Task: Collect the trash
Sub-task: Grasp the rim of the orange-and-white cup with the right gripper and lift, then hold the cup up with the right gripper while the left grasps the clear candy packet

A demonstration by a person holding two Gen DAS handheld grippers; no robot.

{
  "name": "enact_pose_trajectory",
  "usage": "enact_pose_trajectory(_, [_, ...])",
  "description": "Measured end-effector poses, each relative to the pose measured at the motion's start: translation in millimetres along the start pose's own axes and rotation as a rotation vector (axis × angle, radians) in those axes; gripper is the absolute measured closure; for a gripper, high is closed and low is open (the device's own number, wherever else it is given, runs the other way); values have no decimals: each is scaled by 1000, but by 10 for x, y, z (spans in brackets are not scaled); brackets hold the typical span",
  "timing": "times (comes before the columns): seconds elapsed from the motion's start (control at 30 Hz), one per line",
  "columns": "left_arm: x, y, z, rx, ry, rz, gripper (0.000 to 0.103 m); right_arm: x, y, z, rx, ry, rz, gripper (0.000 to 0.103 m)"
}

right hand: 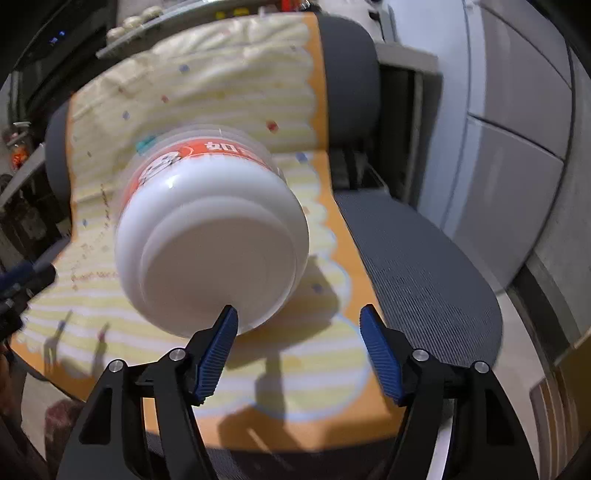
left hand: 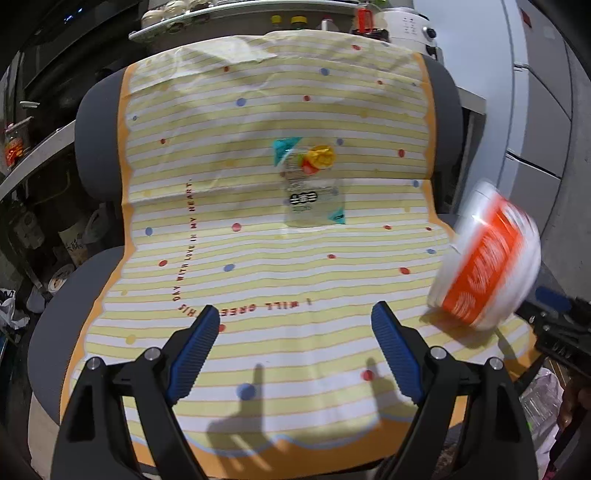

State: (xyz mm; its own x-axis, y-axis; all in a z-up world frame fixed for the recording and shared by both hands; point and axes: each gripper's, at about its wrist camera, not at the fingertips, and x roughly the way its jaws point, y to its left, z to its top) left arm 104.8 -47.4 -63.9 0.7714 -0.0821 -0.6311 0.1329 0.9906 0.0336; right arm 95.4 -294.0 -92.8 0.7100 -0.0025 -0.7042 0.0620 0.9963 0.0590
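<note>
A clear plastic wrapper (left hand: 312, 184) with teal, yellow and red print lies flat in the middle of a yellow-striped cloth (left hand: 258, 258) draped over a grey chair. My left gripper (left hand: 295, 317) hovers open over the cloth's near part, well short of the wrapper. A white bowl with an orange label (left hand: 487, 262) is tilted on its side and blurred at the cloth's right edge. In the right wrist view the bowl (right hand: 214, 243) shows its white bottom. My right gripper (right hand: 299, 317) is open; its left fingertip (right hand: 227, 321) overlaps the bowl's lower edge, and nothing sits between the fingers.
The chair's grey mesh seat (right hand: 424, 266) shows bare to the right of the cloth. Cluttered shelves (left hand: 33, 155) stand on the left, bottles and a white appliance (left hand: 406, 26) behind the backrest, grey cabinets (left hand: 535, 110) on the right. A plastic bag (left hand: 543, 402) lies low right.
</note>
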Motion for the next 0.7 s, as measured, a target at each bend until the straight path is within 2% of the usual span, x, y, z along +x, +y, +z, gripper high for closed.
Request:
enact_pose_trajectory(0.13, [-58,-105,-18,18,-1,-7,21,-29,-101,-91,1,92,-3,35])
enact_pose_trajectory(0.33, [-108,-174,-41,26,-4,-15,21,-384,-325,-252,36,59,-24,35])
enact_pose_trajectory(0.53, [-111,-289,-53,37,-2,-34,21,-683,-412,-349,28,6,50,36])
enact_pose_trajectory(0.7, [-140,-372,-72,46,-2,-45,21,-539,-253,-300,-31,16,71,48])
